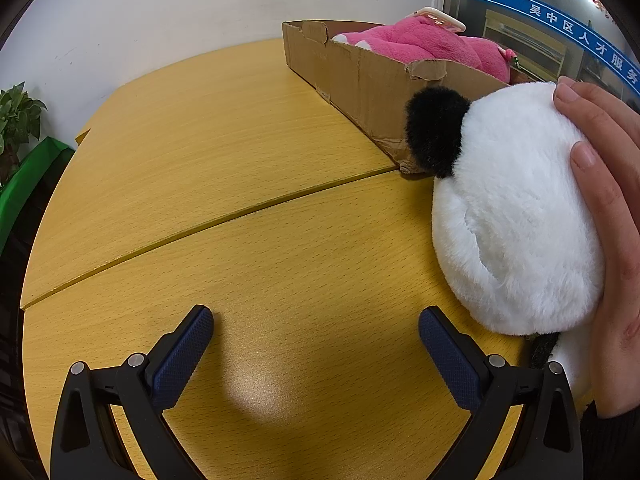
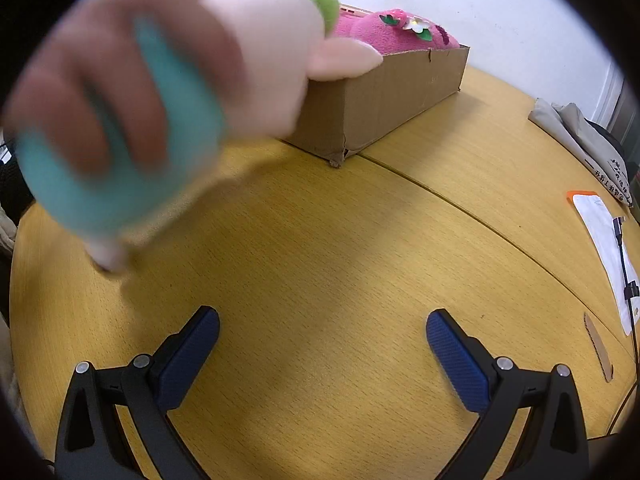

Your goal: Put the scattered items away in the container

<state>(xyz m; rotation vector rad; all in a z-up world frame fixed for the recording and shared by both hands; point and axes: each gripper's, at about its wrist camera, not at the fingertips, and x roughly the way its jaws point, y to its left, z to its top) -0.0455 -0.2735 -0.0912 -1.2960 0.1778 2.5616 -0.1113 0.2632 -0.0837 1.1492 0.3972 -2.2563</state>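
Note:
A cardboard box [image 1: 372, 84] stands at the back of the yellow table and holds a pink plush toy [image 1: 424, 44]; the box [image 2: 384, 100] and the pink plush [image 2: 392, 34] also show in the right wrist view. A bare hand [image 1: 600, 200] presses a white and black plush [image 1: 516, 216] onto the table, right of my left gripper [image 1: 316, 344], which is open and empty. In the right wrist view a blurred hand [image 2: 104, 92] holds a teal, cream and green plush [image 2: 192, 100] above the table, up and left of my right gripper [image 2: 322, 344], which is open and empty.
The yellow table [image 1: 240, 208] has a curved seam across it. A green plant [image 1: 16, 120] stands at the far left. White papers with an orange edge [image 2: 600, 236], a cable [image 2: 626, 280] and folded grey cloth [image 2: 584, 148] lie at the table's right.

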